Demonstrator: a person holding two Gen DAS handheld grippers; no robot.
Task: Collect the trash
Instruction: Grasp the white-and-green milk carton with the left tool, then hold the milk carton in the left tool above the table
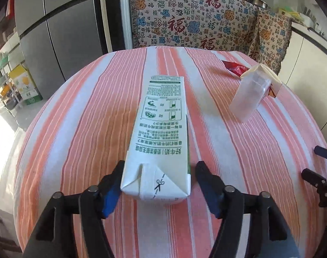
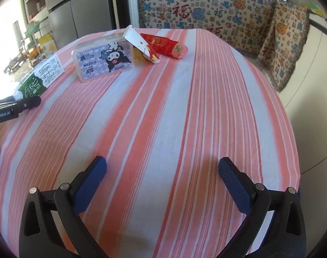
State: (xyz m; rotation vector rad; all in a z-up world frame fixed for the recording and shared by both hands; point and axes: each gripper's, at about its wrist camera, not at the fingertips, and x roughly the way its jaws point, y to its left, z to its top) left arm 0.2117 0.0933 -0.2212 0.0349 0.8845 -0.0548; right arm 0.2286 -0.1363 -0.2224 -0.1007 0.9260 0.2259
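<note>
Jaws of the left gripper [image 1: 159, 179] stand released around the near end of a white and green milk carton [image 1: 161, 133]. The left pad lies at the carton's side, contact uncertain; a visible gap separates the right pad from the other side. The carton lies flat on its long side on the bench [image 1: 81, 111], under a pink and white striped cloth, its folded end with the scissors mark facing the camera and its length running away from it.

Jaws of the right gripper [image 2: 162, 173] stand wide apart, nothing between them, above bare striped cloth.

Remaining items sit toward the far part of the bench. In the right wrist view, a clear plastic box [image 2: 104, 59] with a cartoon label rests tilted, its upper edge leaning back. Just beside it, to its right, a small white paper carton [image 2: 142, 45] lies slanted, touching the box. Behind that, a red foil wrapper [image 2: 165, 44] lies on the cloth, partly hidden by the paper carton. In the left wrist view the same group appears at upper right, well apart from the milk carton.

Beyond the bench stands a sofa draped in a patterned throw [image 1: 195, 19]; a grey refrigerator [image 1: 62, 30] stands to the left.
</note>
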